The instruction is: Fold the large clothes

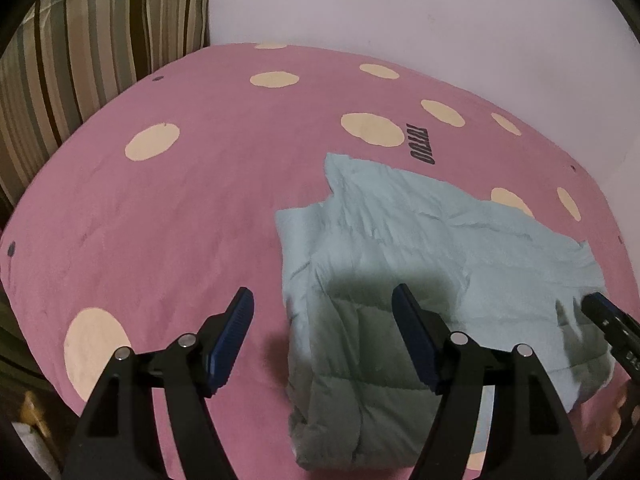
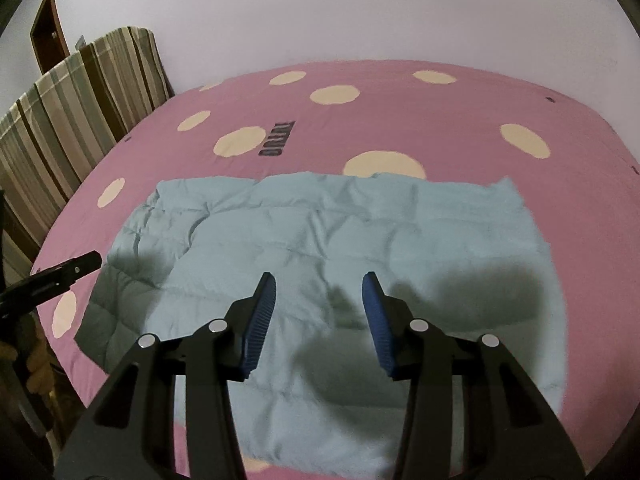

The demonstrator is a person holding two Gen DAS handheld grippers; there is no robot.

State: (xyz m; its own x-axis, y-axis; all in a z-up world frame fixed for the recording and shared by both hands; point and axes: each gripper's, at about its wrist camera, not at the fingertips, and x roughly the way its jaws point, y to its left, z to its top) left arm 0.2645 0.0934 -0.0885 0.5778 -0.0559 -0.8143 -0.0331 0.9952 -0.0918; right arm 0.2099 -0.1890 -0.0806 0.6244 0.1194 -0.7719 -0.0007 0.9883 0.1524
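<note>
A pale blue quilted garment [image 2: 320, 248] lies folded flat on the pink bed cover, its creased surface spread wide in the right wrist view. Seen from the left wrist, the same garment [image 1: 420, 248] lies to the right, its near left edge thick and doubled. My left gripper [image 1: 322, 296] hangs open above that left edge, jaws wide, nothing between them. Over the garment's middle my right gripper [image 2: 319, 280] is open too, with only cloth far below it. Each gripper's black tip shows at the edge of the other's view.
The bed cover [image 1: 160, 220] is pink with cream dots and dark lettering [image 2: 278, 140]. A striped cushion [image 1: 80, 60] stands along the bed's left side. A pale wall [image 2: 320, 8] backs the bed, and a brown door [image 2: 48, 32] sits far left.
</note>
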